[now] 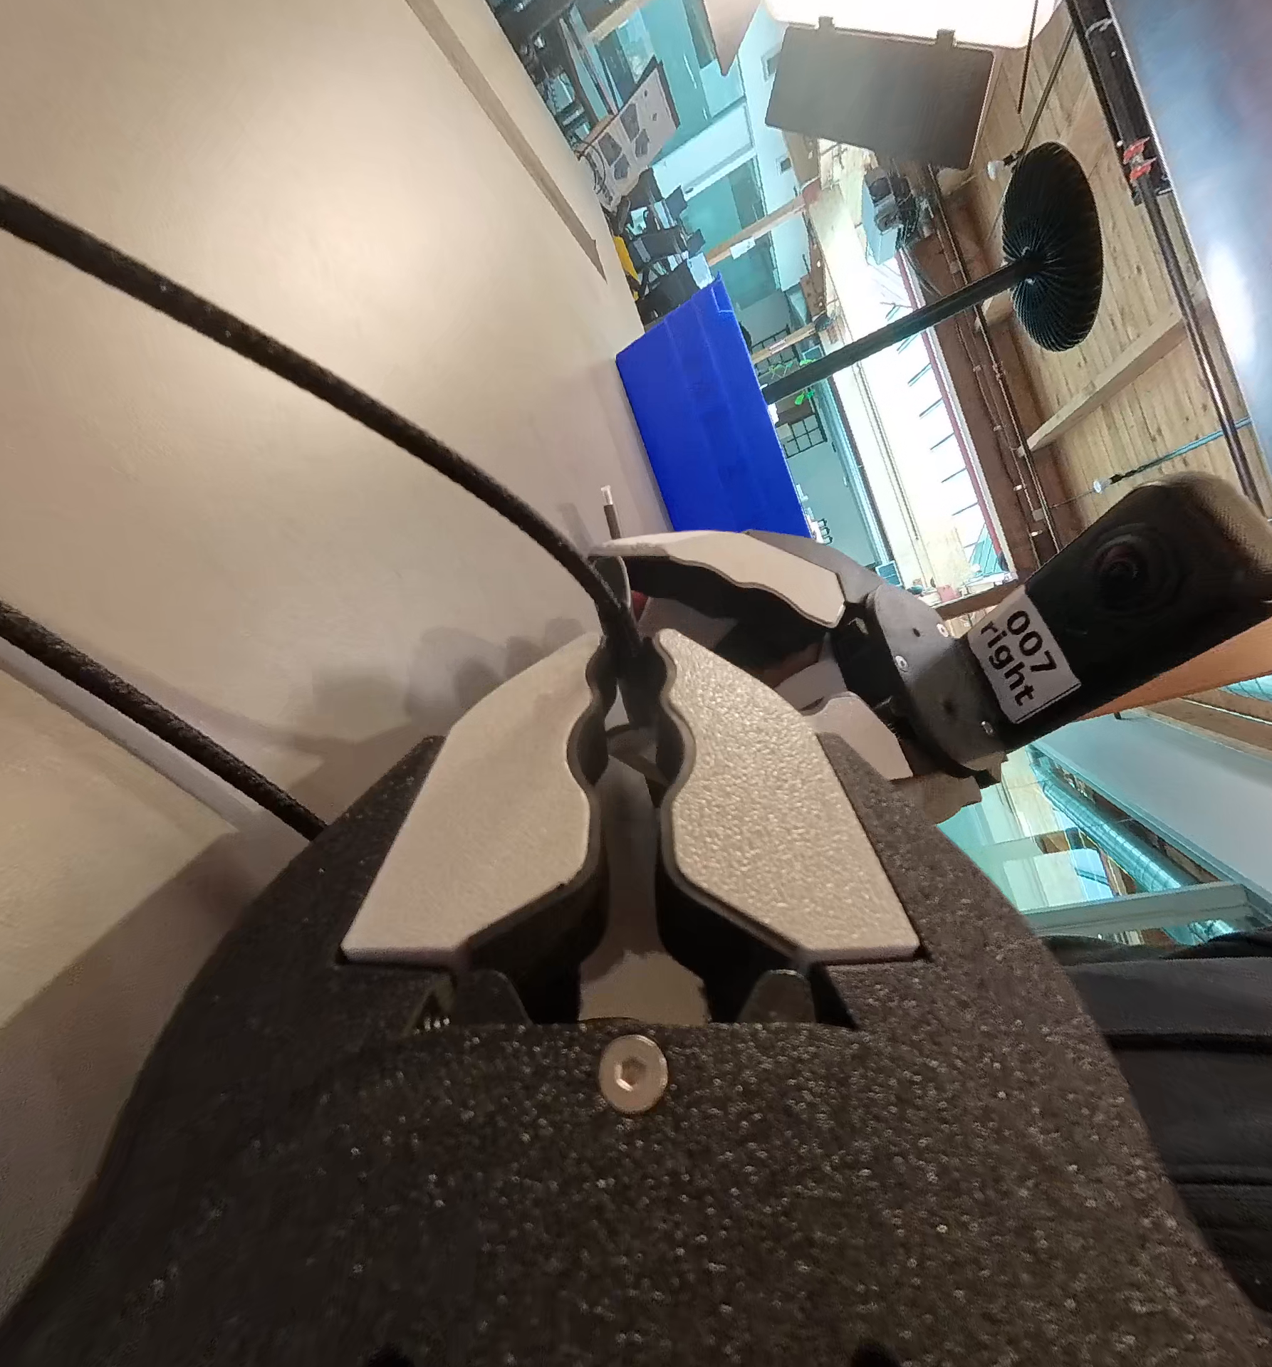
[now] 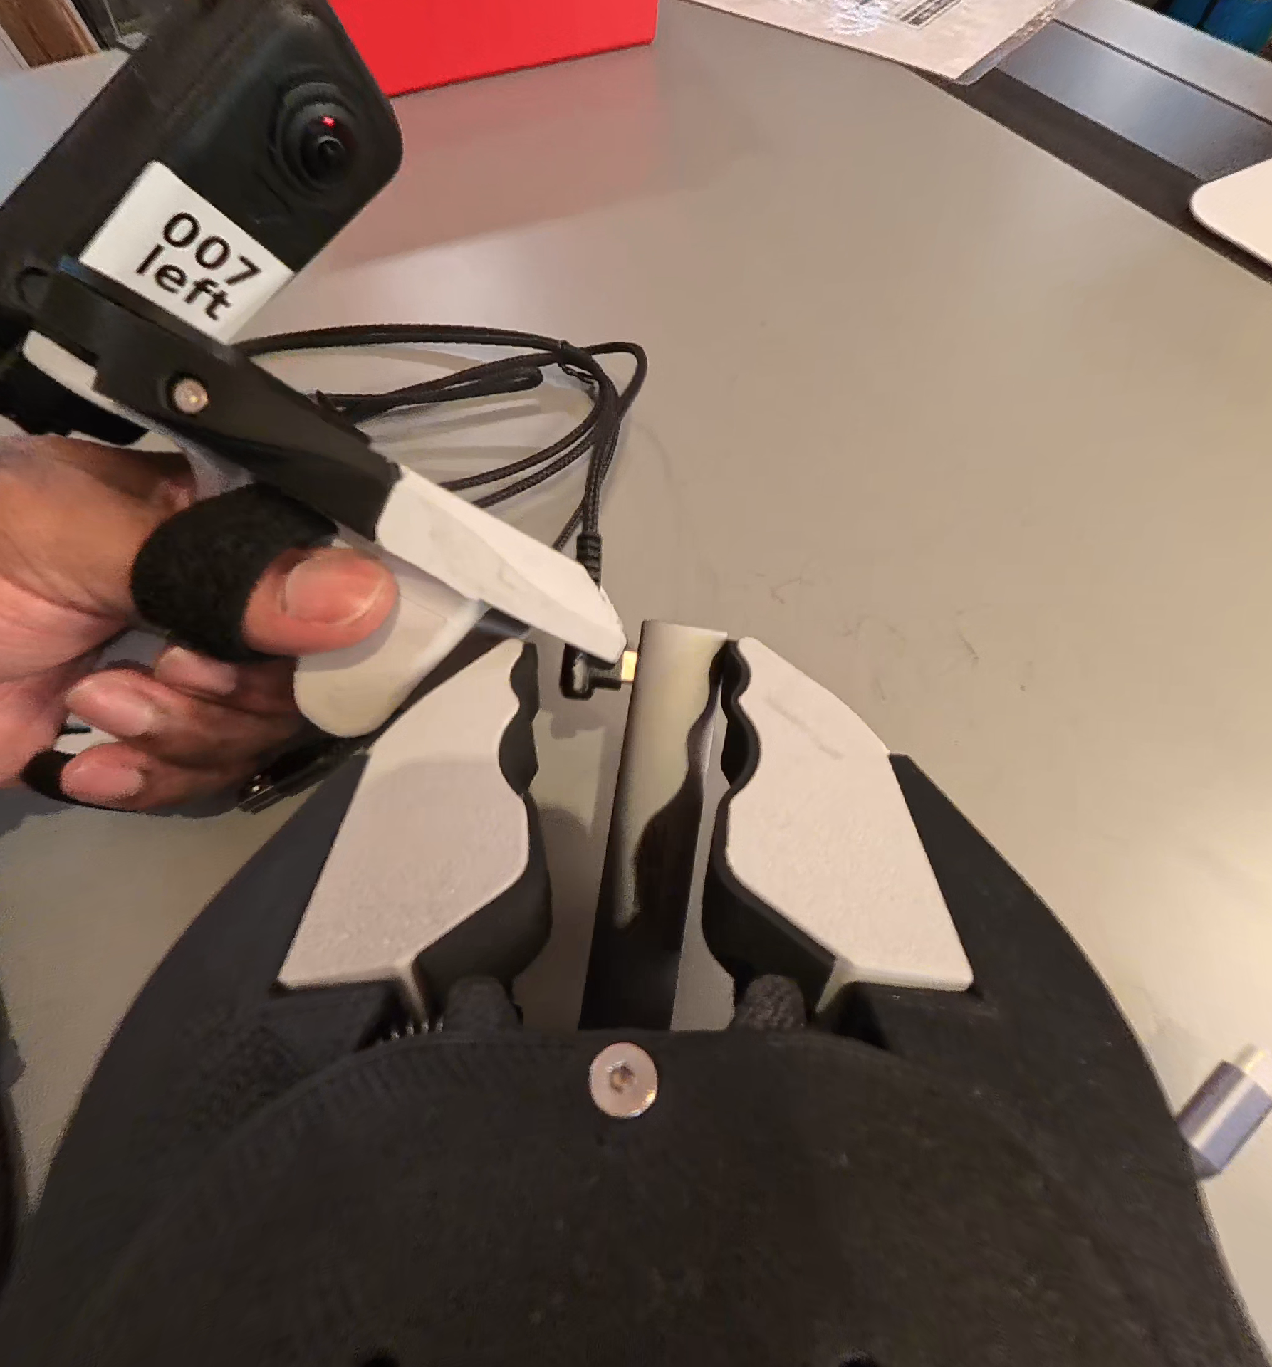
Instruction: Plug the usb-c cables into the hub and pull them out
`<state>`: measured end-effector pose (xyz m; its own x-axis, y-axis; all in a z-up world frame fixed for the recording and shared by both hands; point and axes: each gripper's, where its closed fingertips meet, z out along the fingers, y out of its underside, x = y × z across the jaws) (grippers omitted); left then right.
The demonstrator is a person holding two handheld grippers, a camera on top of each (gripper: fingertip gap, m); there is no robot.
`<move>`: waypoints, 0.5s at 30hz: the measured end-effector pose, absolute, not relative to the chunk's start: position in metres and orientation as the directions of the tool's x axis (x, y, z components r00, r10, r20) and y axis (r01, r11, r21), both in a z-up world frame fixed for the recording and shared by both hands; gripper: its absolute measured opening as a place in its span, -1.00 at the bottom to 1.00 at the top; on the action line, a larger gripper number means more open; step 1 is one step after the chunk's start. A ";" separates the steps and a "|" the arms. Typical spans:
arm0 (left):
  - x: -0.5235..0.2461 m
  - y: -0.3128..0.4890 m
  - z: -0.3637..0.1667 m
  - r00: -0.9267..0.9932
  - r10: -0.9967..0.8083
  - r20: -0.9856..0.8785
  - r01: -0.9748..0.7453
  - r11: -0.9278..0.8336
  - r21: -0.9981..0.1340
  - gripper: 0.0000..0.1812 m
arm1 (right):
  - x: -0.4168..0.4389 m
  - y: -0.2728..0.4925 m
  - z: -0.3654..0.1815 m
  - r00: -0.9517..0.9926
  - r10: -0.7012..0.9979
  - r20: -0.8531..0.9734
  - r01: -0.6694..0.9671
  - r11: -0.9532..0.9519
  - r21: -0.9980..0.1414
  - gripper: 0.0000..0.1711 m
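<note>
two grippers meet over a smooth grey table [image 2: 914, 444]. the right gripper [image 2: 629, 710] has grey fingers [image 2: 803, 828] with black wavy pads, and its jaws sit a little apart with a long, dark, shiny metal hub [image 2: 655, 777] between them. the right pad touches the hub, but i cannot tell if the left pad does. the left gripper [image 2: 603, 636] comes in from the left side, held by a person's hand [image 2: 137, 629] with a black strap around one finger. its grey fingers are pressed close together on a small black bent usb-c plug [image 2: 589, 669]. the shiny gold tip of the plug is right at the side of the hub, near the hub's far end. i cannot tell if the tip is inside a hole. in the left wrist view, the left gripper [image 1: 629, 651] pinches a thin black braided cable [image 1: 322, 370] at its tips, and the right gripper [image 1: 692, 577] shows just behind it. the black cable [image 2: 589, 444] lies in loops on the table behind the left gripper. a small silver plug [image 2: 1229, 1109] lies on the table at the right. a red box [image 2: 507, 29] stands at the far edge, and a silver laptop [image 2: 1262, 214] sits far to the right.
</note>
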<state>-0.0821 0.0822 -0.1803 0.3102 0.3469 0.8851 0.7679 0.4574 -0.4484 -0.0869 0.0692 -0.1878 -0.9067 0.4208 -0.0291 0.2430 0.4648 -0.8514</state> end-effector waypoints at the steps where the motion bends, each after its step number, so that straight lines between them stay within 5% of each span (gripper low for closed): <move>1: -0.081 0.083 -0.180 0.311 0.345 0.885 0.773 0.451 -0.447 -0.91 | -0.088 0.069 -0.188 -0.905 0.425 -0.020 0.240 0.470 -0.850 -0.47; 15: -0.078 0.085 -0.187 0.288 0.351 0.891 0.790 0.439 -0.429 -0.91 | -0.088 0.070 -0.192 -0.912 0.408 0.045 0.186 0.507 -0.842 -0.52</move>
<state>-0.0783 0.0850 -0.1866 0.2881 0.3515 0.8908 0.7900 0.4385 -0.4285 -0.0881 0.0702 -0.1920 -0.9116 0.4085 0.0453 0.1855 0.5073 -0.8415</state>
